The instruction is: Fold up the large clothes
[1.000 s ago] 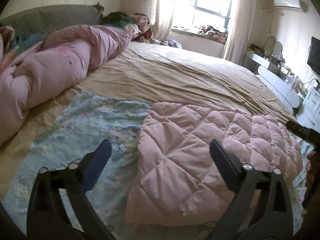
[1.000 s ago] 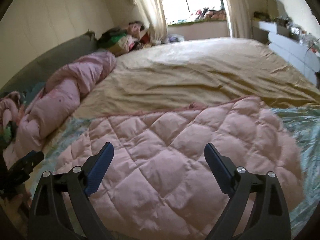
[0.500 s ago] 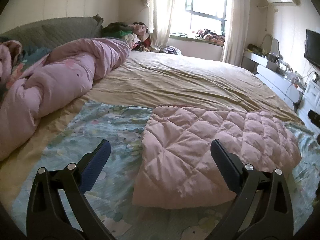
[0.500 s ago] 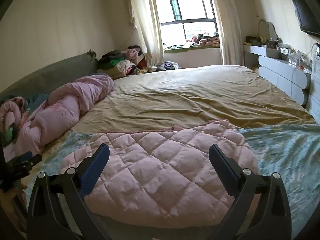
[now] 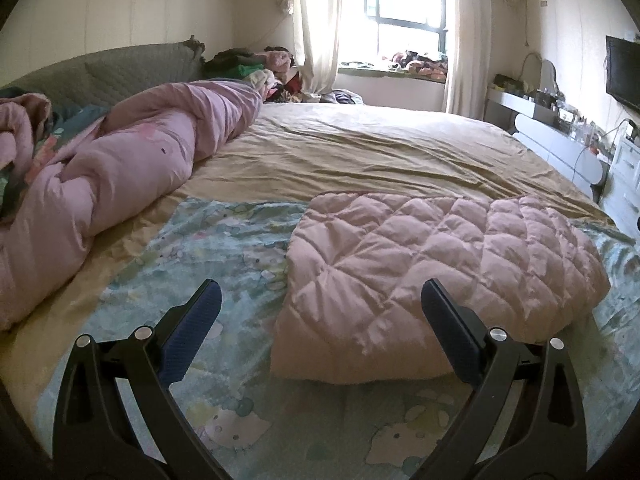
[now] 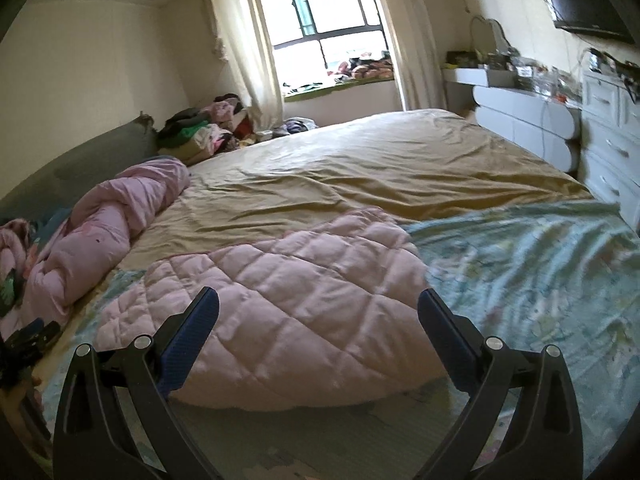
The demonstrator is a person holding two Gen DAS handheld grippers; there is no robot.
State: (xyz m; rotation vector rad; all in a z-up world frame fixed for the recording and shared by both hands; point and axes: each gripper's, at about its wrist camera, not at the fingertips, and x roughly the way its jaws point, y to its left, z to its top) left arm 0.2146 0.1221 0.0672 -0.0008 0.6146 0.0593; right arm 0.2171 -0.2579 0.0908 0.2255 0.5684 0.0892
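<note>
Pink quilted puffy garment (image 5: 432, 280) is lying folded into a compact block on the pale-blue cartoon-print sheet (image 5: 208, 264), so folding looks nearly done. Left gripper (image 5: 320, 312) and right gripper (image 6: 318, 312) are hovering wide apart, gripping nothing; perhaps only tidying is remaining.

A pink quilted down jacket (image 5: 432, 276) is lying folded into a puffy rectangle, resting flat on the bed's pale cartoon-print sheet (image 5: 224, 248).
</note>
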